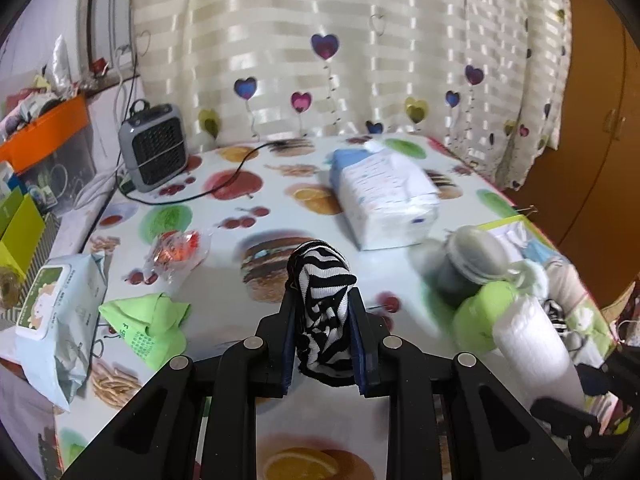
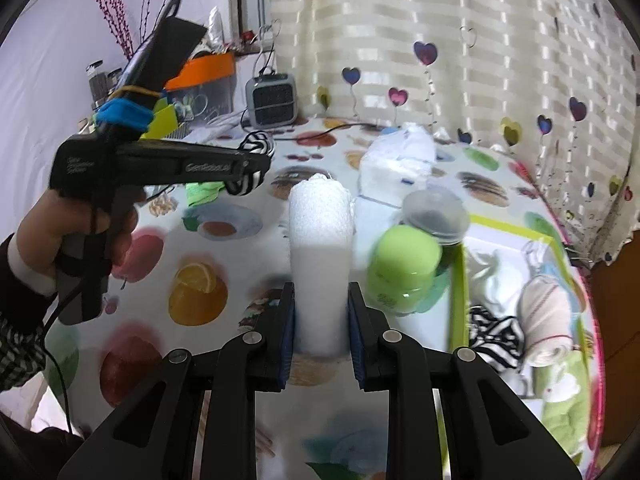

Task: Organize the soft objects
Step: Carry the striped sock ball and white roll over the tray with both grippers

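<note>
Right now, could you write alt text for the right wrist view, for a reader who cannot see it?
The right gripper holds an upright white foam roll above a fruit-print table. At left, a hand holds the left gripper, shut on a striped sock. At right, a green bottle lies beside a box of rolled cloths.

- The left gripper (image 1: pixel 322 300) points toward twelve o'clock in its own wrist view, its two dark fingers (image 1: pixel 290 320) pressed against a striped black-and-white sock (image 1: pixel 322 304) clamped between them.
- In the right wrist view the left gripper (image 2: pixel 256 160) sits at ten o'clock, level, aimed toward three o'clock.
- The left hand (image 2: pixel 76 236) wraps its pistol handle at nine o'clock, a dark sleeve at the wrist.
- The right gripper (image 2: pixel 320 304) points to twelve o'clock, fingers (image 2: pixel 286 320) squeezing a white foam roll (image 2: pixel 320 248) standing upright.
</note>
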